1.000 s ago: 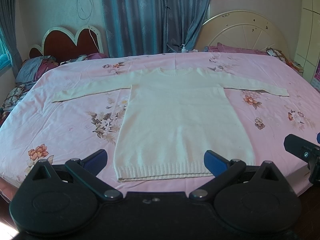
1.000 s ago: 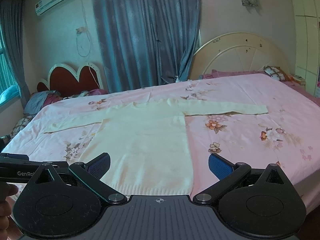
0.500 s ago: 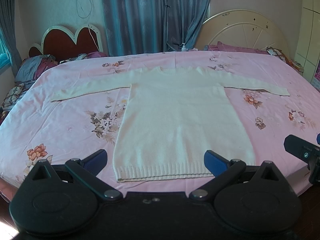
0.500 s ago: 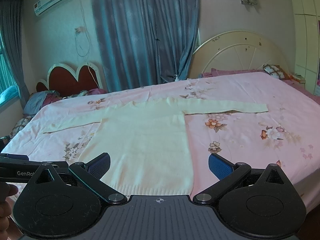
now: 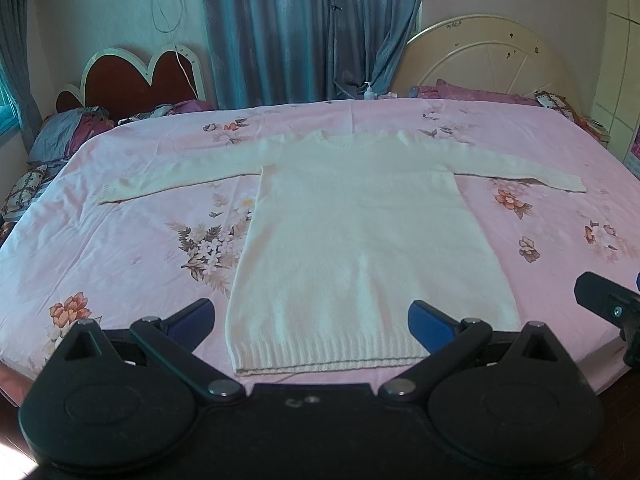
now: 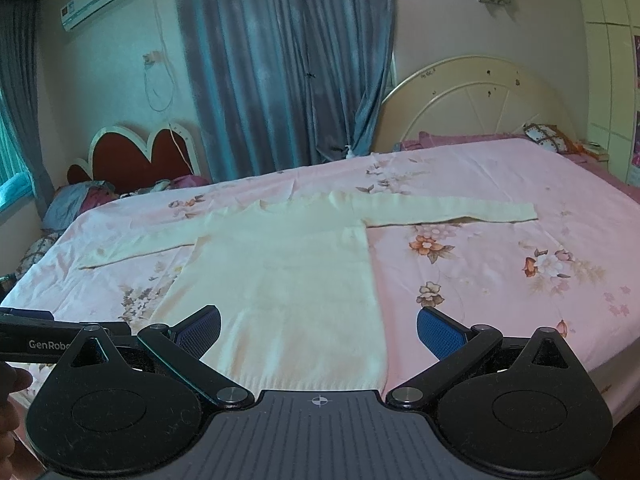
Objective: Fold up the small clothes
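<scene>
1. Cream knit sweater (image 5: 360,236) lies flat on the pink floral bedsheet (image 5: 120,248), neck toward the far side, ribbed hem (image 5: 328,360) at the near edge of the bed, both sleeves stretched straight out to the sides.
2. Nothing rests on the sweater; bare sheet surrounds it on all sides, with more of it beyond the right sleeve (image 6: 452,214) in the right wrist view.
3. Left gripper (image 5: 312,320) hovers just short of the hem, jaws spread wide with nothing between them, blue pads (image 5: 192,316) framing the hem's two corners.
4. Right gripper (image 6: 319,328) is also spread and empty, lined up over the sweater's right hem corner, clear of the fabric.
5. In the left wrist view, a black part of the right gripper juts in at the right edge, beside the bed's corner.
6. Fingers of the person's hand (image 6: 10,396) show at the lower left of the right wrist view.
7. Farther out: a small pump bottle (image 5: 369,91) sits at the far edge, in front of blue-grey curtains (image 5: 312,28).
8. A cream arched headboard (image 5: 492,60) stands on the right and a red heart-shaped headboard (image 5: 132,80) on the left, with pillows (image 5: 68,132) piled below it.
9. Textures: chunky soft knit against a smooth, lightly creased printed sheet.
</scene>
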Tool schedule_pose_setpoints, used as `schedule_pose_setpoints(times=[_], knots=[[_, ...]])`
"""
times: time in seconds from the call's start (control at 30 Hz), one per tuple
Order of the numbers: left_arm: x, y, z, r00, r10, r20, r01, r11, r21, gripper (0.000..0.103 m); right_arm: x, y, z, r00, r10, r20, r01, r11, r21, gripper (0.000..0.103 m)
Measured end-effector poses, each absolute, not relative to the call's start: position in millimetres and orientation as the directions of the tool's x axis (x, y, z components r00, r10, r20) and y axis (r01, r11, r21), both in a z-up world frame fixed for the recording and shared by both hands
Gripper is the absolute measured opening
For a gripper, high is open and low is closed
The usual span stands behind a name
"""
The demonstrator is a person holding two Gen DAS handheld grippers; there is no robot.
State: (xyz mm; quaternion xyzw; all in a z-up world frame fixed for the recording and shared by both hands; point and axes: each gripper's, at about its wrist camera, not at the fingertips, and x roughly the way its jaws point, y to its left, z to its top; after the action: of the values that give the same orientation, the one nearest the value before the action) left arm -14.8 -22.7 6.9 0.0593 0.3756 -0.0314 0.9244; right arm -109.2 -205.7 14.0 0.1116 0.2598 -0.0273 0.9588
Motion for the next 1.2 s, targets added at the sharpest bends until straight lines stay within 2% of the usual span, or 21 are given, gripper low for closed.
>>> schedule_pose_setpoints(times=[0.4, 1.2], knots=[[29, -13, -2, 0.694, -0.025, -0.719, 0.107, 0.992, 0.069, 0.102, -72, -215, 0, 0.849, -0.003, -0.528, 0.136, 0.967, 0.215, 0.103], [177, 21, -28, 0.650, -0.105, -0.752, 0.198, 0.980, 0.034, 0.102, 59, -203, -12, 0.813, -0.137, -0.566, 0.269, 0.950, 0.157, 0.103]])
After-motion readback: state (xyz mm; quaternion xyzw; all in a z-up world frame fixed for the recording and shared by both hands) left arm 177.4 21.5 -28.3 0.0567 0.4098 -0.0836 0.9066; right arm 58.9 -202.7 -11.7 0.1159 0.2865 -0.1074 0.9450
